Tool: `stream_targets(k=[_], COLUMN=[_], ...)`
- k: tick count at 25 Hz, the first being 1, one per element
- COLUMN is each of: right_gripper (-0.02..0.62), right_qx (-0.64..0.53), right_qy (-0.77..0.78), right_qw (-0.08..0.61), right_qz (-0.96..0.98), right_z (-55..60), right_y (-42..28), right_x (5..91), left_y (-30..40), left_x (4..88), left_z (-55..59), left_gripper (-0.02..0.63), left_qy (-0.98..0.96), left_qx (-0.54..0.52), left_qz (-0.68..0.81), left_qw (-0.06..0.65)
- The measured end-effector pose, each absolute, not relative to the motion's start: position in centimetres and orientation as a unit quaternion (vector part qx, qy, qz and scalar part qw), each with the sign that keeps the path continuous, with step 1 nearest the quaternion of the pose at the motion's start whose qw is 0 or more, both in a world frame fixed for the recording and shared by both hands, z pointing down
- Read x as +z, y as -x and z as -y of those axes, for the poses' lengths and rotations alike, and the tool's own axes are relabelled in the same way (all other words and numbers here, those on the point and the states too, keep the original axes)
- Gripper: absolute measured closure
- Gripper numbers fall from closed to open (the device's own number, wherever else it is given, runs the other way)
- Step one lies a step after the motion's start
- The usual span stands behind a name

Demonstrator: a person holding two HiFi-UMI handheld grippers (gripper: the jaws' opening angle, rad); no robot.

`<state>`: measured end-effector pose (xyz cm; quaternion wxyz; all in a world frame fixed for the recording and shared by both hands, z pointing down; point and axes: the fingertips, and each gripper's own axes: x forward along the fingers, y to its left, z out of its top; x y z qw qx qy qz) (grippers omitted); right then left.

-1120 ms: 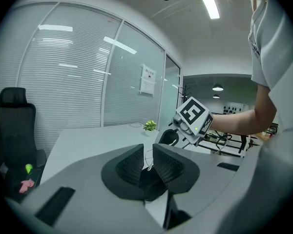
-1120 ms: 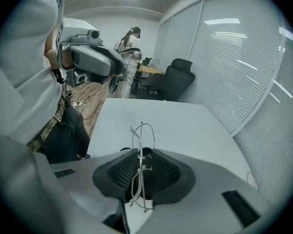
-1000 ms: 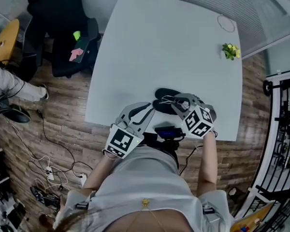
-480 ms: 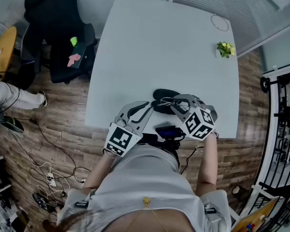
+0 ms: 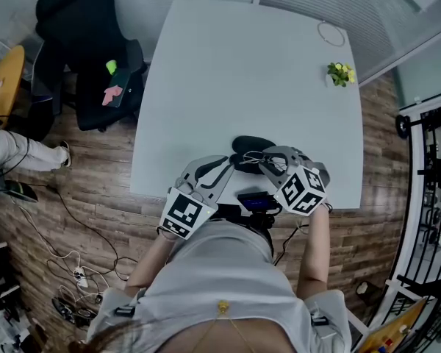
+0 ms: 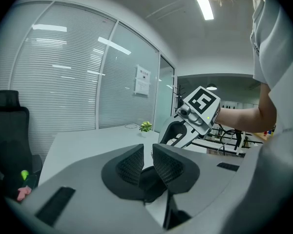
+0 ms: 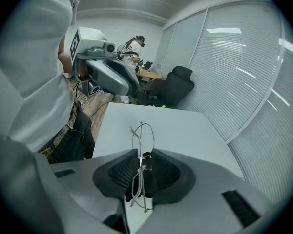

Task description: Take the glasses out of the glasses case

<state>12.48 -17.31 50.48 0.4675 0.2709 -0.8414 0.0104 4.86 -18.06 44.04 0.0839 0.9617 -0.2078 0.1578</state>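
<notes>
Silver-wire glasses (image 7: 144, 156) are being pinched at the middle by the right gripper (image 5: 268, 160), whose jaws are closing partway on the thin frame, just over the black glasses case (image 5: 250, 144). The left gripper (image 6: 147, 150) is clamping that case's near end with its jaws almost together, at the white bench's (image 5: 242, 72) near edge.

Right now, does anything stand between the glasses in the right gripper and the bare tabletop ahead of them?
Nothing visible does. The right gripper is shut on the glasses, and the table ahead of them is bare. The glasses case is close by, at the left gripper.
</notes>
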Motion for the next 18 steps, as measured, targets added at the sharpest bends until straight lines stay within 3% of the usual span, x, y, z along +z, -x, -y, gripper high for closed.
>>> stream_targets(k=[18], right_gripper=[0.500], right_qx=[0.007], right_qy=[-0.273], right_qw=[0.469], right_qz=[0.840], right_z=[17.37], right_y=[-12.52], right_x=[50.17], left_y=[-4.70], left_x=[44.44], left_z=[18.00], left_gripper=[0.532], left_qy=[-0.961], left_qx=[0.162], left_qz=[0.210], left_qw=[0.084])
